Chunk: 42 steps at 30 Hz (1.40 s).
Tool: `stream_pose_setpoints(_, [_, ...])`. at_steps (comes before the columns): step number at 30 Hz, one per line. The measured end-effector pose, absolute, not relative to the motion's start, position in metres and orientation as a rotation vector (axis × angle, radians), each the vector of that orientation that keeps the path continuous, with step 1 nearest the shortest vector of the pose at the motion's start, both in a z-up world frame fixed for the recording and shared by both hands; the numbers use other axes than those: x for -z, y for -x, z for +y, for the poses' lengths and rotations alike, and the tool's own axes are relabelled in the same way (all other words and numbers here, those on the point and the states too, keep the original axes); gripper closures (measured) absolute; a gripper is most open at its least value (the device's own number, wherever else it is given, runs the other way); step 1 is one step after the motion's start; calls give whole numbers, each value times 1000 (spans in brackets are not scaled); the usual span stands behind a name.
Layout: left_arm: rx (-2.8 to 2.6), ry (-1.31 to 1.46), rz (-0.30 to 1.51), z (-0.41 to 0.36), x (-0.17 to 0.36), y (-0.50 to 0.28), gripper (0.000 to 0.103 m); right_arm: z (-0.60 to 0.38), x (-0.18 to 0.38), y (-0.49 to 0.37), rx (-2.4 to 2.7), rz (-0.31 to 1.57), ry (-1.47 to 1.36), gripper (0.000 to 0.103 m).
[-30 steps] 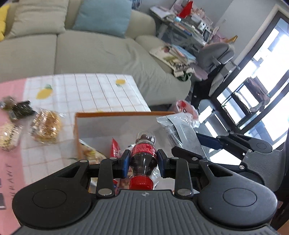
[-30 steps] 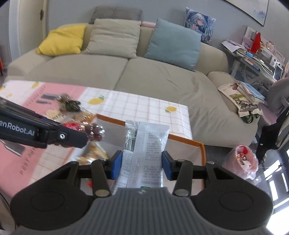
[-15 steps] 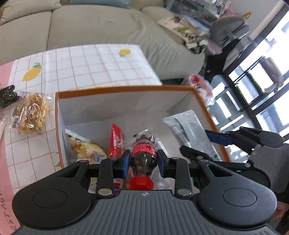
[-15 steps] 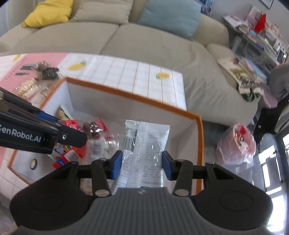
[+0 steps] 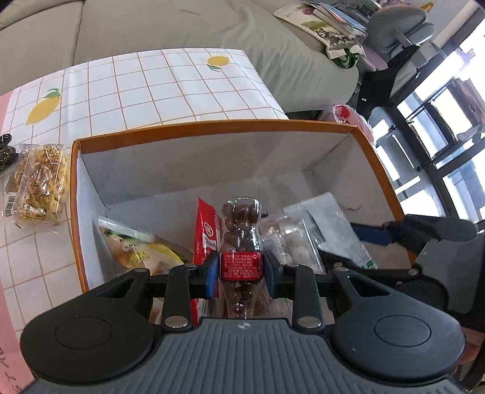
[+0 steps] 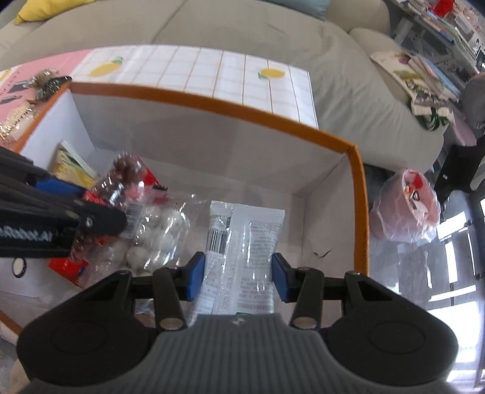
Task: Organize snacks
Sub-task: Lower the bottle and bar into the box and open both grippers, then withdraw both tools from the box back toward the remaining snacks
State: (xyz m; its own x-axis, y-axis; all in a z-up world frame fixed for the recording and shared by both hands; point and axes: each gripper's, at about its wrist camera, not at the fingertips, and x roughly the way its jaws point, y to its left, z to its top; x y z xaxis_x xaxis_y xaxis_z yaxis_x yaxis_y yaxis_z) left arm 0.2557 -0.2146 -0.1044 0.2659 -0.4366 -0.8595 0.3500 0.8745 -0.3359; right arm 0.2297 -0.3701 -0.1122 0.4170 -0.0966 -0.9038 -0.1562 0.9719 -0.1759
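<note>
An orange-rimmed white box (image 5: 212,125) (image 6: 212,104) stands on the table. My left gripper (image 5: 241,268) is shut on a small clear bottle of chocolate balls (image 5: 241,224) with a red label and holds it down inside the box. My right gripper (image 6: 238,272) is shut on a white snack packet (image 6: 245,242) and holds it inside the box on the right side. The bottle (image 6: 124,178) and the left gripper's fingers (image 6: 91,218) show at the left of the right wrist view. The right gripper's fingers (image 5: 424,227) show at the right of the left wrist view.
In the box lie a yellow-green packet (image 5: 142,245), a red packet (image 5: 206,233) and a clear bag of white balls (image 6: 154,230). A clear packet of yellow snacks (image 5: 42,181) lies on the table left of the box. A sofa (image 5: 182,27) is behind.
Both grippers have gone down into the box with the bottle and the white packet still held. The box now fills both views.
</note>
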Motion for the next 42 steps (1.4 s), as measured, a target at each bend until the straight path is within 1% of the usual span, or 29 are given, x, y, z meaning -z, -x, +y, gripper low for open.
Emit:
stream_pose_setpoints(5, [471, 64, 1171, -214, 104, -263, 69, -373, 121, -235, -27, 1178, 218, 56])
stream_pose_setpoints(10, [398, -25, 1131, -216, 99, -262, 68, -374, 123, -239, -7, 1192, 220, 56])
stream_pose_setpoints(12, [385, -66, 1115, -217, 97, -260, 59, -373, 122, -237, -8, 1191, 226, 56])
stream_pose_setpoints(13, [381, -77, 1109, -218, 96, -259, 56, -372, 122, -236, -9, 1191, 226, 56])
stream_pose_setpoints(15, [381, -85, 1106, -217, 94, -257, 45, -370, 121, -235, -10, 1189, 230, 56])
stream_pose_setpoints(17, [388, -83, 1107, -217, 91, -255, 43, -369, 120, -235, -10, 1190, 233, 56])
stream_pose_setpoints(23, [393, -133, 1079, -218, 80, -244, 40, -369, 121, -239, 13, 1197, 237, 56])
stream_pose_setpoints(28, [402, -139, 1089, -216, 77, -237, 38, -370, 121, -241, 20, 1214, 225, 56])
stream_pose_setpoints(32, [389, -150, 1081, -213, 75, -230, 38, -366, 117, -240, 32, 1201, 247, 48])
stream_pose_setpoints(33, [391, -152, 1083, -212, 75, -229, 38, -365, 114, -239, 34, 1191, 253, 44])
stream_pose_setpoints(35, [392, -151, 1088, -210, 72, -227, 38, -363, 110, -238, 46, 1177, 258, 38])
stream_pose_setpoints(40, [405, -148, 1071, -204, 59, -218, 38, -359, 96, -232, 66, 1149, 262, 37])
stream_pose_setpoints(42, [410, -141, 1061, -201, 53, -213, 38, -357, 88, -227, 74, 1132, 260, 34])
